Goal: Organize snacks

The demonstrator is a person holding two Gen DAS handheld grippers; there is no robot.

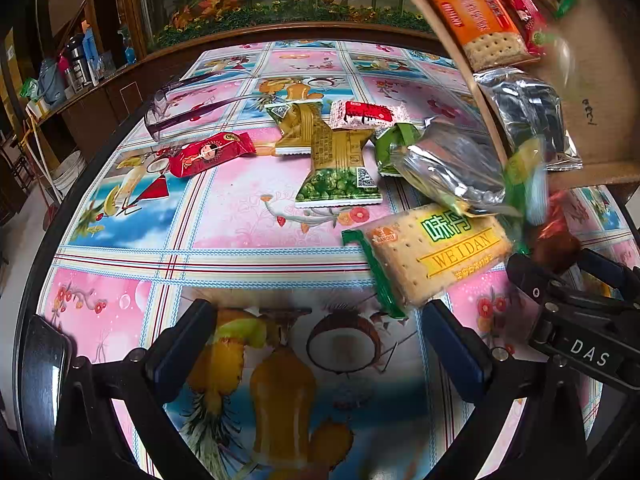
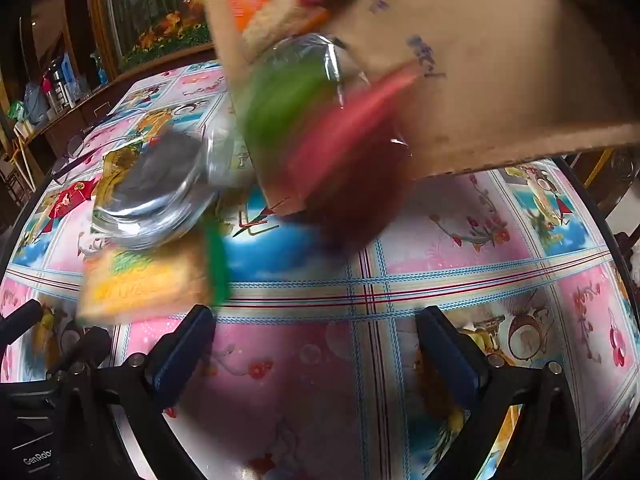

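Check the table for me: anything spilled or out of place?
Yes. A tilted cardboard box hangs above the table, snack packets tumbling out mid-air, blurred. Others, like the Weidan cracker pack, lie scattered. Both grippers are open, empty.

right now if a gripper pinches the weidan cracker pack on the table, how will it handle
The WEIDAN cracker pack looks flat and fairly stiff. The crackers inside could crack under a hard pinch. Its glossy wrapper may slip, and it probably slides easily on the smooth tablecloth.

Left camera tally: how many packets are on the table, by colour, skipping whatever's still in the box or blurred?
Gold-and-green packets: 2
Red packet: 1
White-and-red packet: 1
Green packet: 1
Silver bag: 1
Yellow-label cracker pack: 1
Total: 7
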